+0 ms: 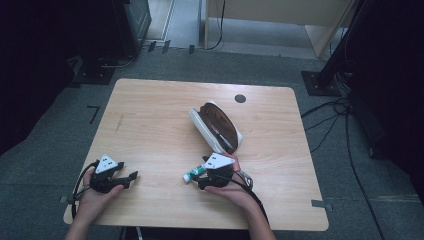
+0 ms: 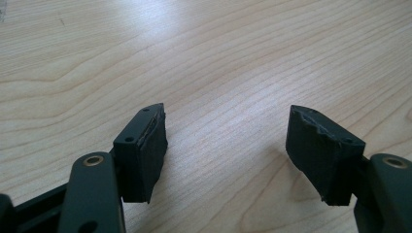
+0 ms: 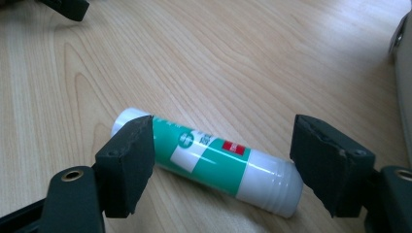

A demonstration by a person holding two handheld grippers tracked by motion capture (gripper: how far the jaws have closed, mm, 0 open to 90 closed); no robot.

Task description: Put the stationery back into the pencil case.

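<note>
Glue stick; green-and-white, lying flat

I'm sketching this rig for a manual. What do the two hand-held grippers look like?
Both are black. The left hand-held gripper and right hand-held gripper each carry a pale three-cornered plate with dark dots on top and trail a black cable. Their jaws end in blocky pads with ragged edges and small screw holes.

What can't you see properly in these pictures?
- High view: the glue stick is partly hidden under the right hand-held gripper.
- Right gripper view: the label print on the glue stick is too small to read, and a black jaw covers one end.
- High view: what lies inside the open pencil case is too small to tell.
- Right gripper view: the pencil case is cut off by the right edge.
</note>
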